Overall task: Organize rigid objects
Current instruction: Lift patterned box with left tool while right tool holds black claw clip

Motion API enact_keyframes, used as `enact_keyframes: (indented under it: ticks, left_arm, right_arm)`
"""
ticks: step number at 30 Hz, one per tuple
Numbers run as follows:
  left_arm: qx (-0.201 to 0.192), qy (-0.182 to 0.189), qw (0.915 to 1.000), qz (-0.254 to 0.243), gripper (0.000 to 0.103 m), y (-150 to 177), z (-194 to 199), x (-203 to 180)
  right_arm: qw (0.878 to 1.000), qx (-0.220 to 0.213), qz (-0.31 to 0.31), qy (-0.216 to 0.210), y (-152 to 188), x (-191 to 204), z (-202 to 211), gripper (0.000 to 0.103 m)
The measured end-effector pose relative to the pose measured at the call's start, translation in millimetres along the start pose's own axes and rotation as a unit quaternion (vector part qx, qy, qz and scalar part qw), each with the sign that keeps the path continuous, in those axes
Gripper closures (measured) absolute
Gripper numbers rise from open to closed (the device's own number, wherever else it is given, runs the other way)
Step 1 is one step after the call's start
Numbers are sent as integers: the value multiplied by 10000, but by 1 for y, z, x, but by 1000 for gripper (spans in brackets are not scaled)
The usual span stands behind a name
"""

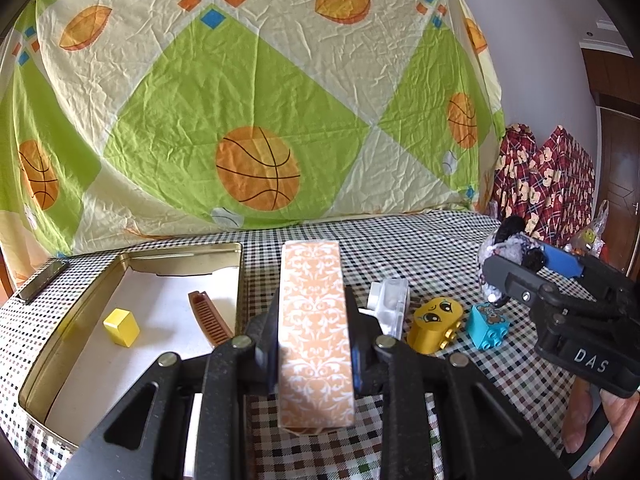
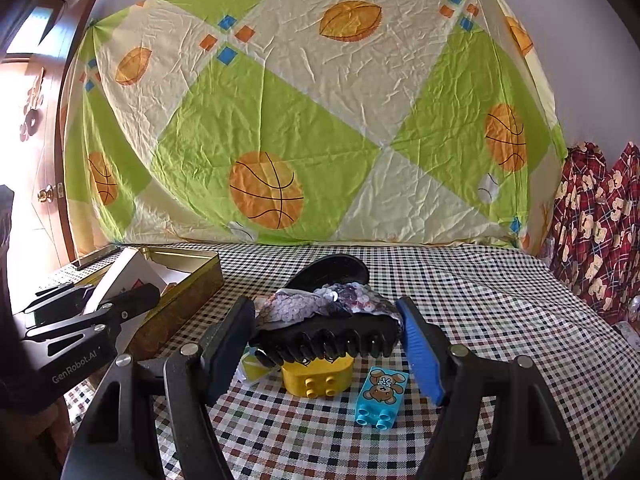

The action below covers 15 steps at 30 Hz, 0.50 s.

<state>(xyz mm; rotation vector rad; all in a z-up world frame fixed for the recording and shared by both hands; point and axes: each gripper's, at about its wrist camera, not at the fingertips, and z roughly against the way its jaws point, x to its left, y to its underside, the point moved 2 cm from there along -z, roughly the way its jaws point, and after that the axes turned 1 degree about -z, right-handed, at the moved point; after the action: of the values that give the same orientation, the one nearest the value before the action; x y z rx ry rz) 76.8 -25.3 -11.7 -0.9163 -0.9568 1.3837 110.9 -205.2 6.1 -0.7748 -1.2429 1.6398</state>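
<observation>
An orange patterned box (image 1: 314, 340) is pinched upright between the jaws of the left gripper (image 1: 312, 320), held just right of the open gold tin (image 1: 52, 344), in which a yellow block (image 1: 122, 327) and a brown comb (image 1: 210, 316) already lie. A black sequined hair claw (image 2: 328, 330) is clamped in the wide-set jaws of the right gripper (image 2: 328, 340), above a yellow toy brick (image 2: 318, 378) and a blue bear brick (image 2: 382, 396) left on the checked surface (image 2: 500, 300). The carrying step appears to be in hand; next, the box would likely have to be swung left over the tin's rim, lowered, and released.
</observation>
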Motion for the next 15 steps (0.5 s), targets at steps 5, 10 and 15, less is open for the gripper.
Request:
enact_keyframes:
  ticks: [5,10,15]
  left_arm:
    - [-129,-18,9999,5,79,0,4,0]
    - [-221,-29,9998,-4,79,-1,7,0]
    - [-338,-48,9994,-8,79,0,12,0]
  right_arm:
    - [10000,-71,10,1,1,0,3,29]
    - [9999,-119,14,2,1,0,5,29]
    - [9998,-192,26,-6,1,0,8,29]
